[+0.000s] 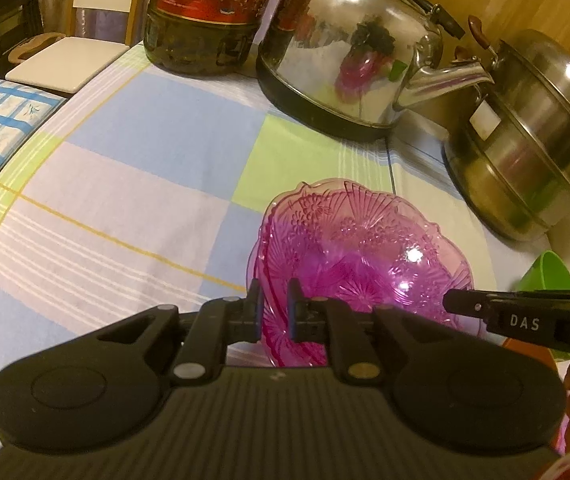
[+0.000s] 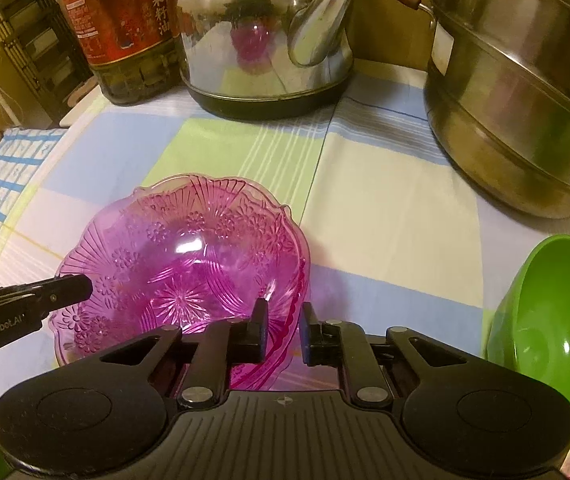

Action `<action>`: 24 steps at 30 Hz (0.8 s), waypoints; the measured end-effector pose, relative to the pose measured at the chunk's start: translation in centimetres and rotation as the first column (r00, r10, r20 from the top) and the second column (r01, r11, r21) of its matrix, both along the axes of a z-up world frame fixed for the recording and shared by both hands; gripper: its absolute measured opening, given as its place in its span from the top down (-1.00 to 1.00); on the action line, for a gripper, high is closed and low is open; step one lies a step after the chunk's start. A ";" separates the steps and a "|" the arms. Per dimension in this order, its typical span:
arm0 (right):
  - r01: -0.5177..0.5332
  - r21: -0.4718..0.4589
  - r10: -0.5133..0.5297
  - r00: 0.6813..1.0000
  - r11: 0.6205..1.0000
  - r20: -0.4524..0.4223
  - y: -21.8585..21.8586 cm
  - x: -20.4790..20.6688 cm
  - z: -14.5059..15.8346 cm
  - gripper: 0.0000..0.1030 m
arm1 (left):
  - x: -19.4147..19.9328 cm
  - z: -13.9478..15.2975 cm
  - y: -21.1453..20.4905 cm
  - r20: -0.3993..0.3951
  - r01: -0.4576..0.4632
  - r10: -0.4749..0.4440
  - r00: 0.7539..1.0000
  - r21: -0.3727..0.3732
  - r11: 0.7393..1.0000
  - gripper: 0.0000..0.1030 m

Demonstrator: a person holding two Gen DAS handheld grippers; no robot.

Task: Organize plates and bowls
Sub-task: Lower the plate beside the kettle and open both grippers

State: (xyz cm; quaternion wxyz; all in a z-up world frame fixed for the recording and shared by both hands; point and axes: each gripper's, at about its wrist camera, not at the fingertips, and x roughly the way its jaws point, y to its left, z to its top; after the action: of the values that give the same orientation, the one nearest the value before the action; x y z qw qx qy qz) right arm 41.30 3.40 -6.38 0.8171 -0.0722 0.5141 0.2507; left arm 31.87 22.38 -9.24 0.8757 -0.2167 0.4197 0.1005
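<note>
A pink see-through patterned bowl point(image 1: 359, 256) sits on the checked tablecloth; it also shows in the right wrist view point(image 2: 181, 264). My left gripper point(image 1: 274, 312) straddles the bowl's left rim, its jaws narrow with the rim between them. My right gripper point(image 2: 283, 328) straddles the bowl's right rim, a small gap showing beside the rim. A green bowl point(image 2: 545, 344) lies tilted at the right; its edge shows in the left wrist view point(image 1: 549, 272). The right gripper's finger point(image 1: 485, 306) reaches the pink bowl from the right.
A steel kettle point(image 2: 261, 40), a large oil bottle point(image 2: 117, 28) and a stacked steel steamer pot point(image 2: 525, 92) stand along the back of the table. The table's left edge point(image 1: 1, 184) drops off toward a chair point(image 1: 65, 60).
</note>
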 end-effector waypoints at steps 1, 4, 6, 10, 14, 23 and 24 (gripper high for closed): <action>-0.001 -0.002 0.001 1.000 1.000 0.000 0.0 0.0 0.0 0.70 | 0.0 0.0 0.0 0.001 0.000 0.000 1.000 -0.001 1.000 0.79; 0.004 -0.003 -0.004 1.000 1.000 0.008 0.0 0.0 -0.1 0.69 | 0.0 0.0 0.1 0.005 -0.002 0.002 1.000 -0.011 1.000 0.79; 0.013 -0.021 -0.013 1.000 1.000 0.028 -0.1 0.0 -0.2 0.62 | -0.3 0.2 0.2 0.014 -0.015 0.015 1.000 -0.009 1.000 0.65; 0.046 0.032 -0.047 0.998 0.998 0.037 -1.0 0.2 0.2 0.14 | -0.7 0.8 0.7 0.030 -0.049 0.048 0.998 0.012 0.999 0.52; 0.070 0.064 -0.073 0.997 0.996 0.039 -1.8 0.4 0.6 0.13 | -0.9 0.8 1.2 0.038 -0.067 0.068 0.997 -0.007 0.998 0.52; 0.088 0.096 -0.094 0.994 0.991 0.058 -2.6 -0.3 1.7 0.13 | -1.2 1.3 0.8 0.056 -0.064 0.065 0.996 -0.015 0.998 0.51; 0.086 0.098 -0.093 0.994 0.991 0.060 -2.7 -0.6 1.9 0.13 | -1.2 1.4 0.7 0.057 -0.062 0.063 0.996 -0.015 0.998 0.51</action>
State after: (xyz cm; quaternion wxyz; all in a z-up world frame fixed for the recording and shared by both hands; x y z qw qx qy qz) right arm 40.73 0.72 -4.47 0.8462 -0.0181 0.4776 0.2356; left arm 30.68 23.08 -7.87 0.8825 -0.2382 0.3879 0.1187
